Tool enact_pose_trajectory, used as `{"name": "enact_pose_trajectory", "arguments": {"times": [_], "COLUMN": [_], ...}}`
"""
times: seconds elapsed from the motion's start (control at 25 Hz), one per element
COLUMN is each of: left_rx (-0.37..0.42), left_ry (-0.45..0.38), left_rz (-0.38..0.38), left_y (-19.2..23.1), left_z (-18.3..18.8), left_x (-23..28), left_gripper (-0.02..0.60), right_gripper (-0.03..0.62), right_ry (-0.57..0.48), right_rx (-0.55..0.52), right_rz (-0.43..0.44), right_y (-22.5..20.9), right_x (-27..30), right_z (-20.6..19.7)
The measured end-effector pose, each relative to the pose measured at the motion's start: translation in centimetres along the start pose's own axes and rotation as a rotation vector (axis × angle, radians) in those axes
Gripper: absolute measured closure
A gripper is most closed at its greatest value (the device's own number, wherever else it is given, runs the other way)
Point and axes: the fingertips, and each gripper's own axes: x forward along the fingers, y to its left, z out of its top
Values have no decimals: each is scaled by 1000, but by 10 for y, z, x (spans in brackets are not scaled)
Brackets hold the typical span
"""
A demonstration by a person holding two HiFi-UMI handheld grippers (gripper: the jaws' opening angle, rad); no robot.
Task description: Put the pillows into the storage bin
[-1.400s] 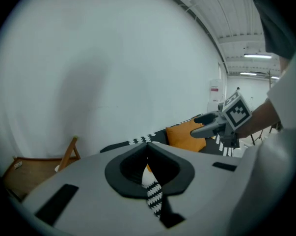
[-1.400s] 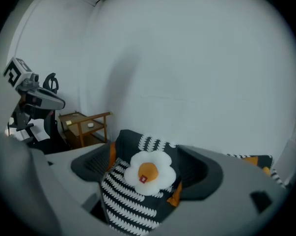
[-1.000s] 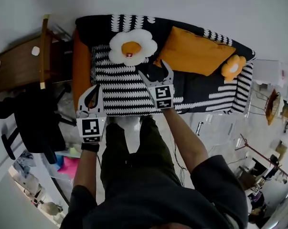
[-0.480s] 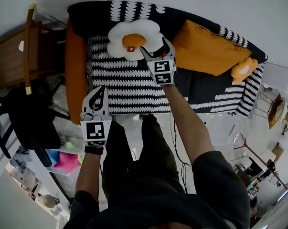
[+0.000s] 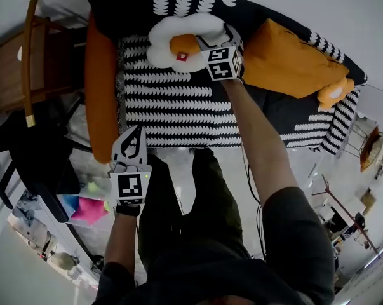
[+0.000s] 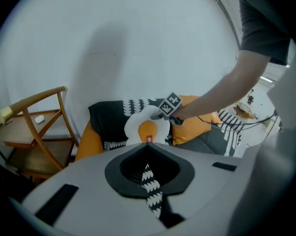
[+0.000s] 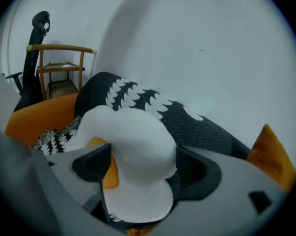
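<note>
The right tool [image 5: 218,41] is stretched out over the sofa with the black-and-white patterned cover [image 5: 178,100]. Its jaws press from both sides on one plump petal of the white flower-shaped pillow with an orange centre [image 7: 138,132], which fills the gap between them. That pillow lies at the back of the sofa seat, against the dark backrest. A large orange square pillow [image 5: 286,56] is just beside it on the person's right, and a small orange flower-shaped pillow [image 5: 335,91] sits at the far end. The left tool [image 6: 148,144] hangs low in front of the sofa edge, jaws brought almost together, only a thin slit between them, with nothing in them.

The step in hand looks like taking hold of the flower pillow. The grip is on a single petal, so the soft filling may squash and slide out once the weight comes on. It would be safer to bite deeper toward the orange centre, or to keep the squeeze firm and lift slowly and straight up off the seat. The free left tool could open and support the opposite side if the pillow sags. No storage bin can be made out in any view, so its place needs finding before the carry.
</note>
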Motion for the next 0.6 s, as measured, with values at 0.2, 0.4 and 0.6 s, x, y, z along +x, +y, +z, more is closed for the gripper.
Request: {"name": "enact_pose_trajectory", "arguments": {"times": [0.2, 0.4, 0.6], "left_rx": [-34, -47, -38], "left_ry": [62, 89, 69], "left_rz": [29, 42, 46], "left_y": [8, 11, 8], "left_z": [-40, -59, -50], "left_x": [-15, -27, -45], "left_gripper": [578, 578, 578], "right_gripper": [205, 388, 458], "right_ry": [52, 73, 40], "right_rx": [-82, -135, -134], "right_rz": [8, 24, 41], "right_y": [-1, 8, 23], "right_x": [27, 31, -3], "right_z": [-2, -2, 6]}}
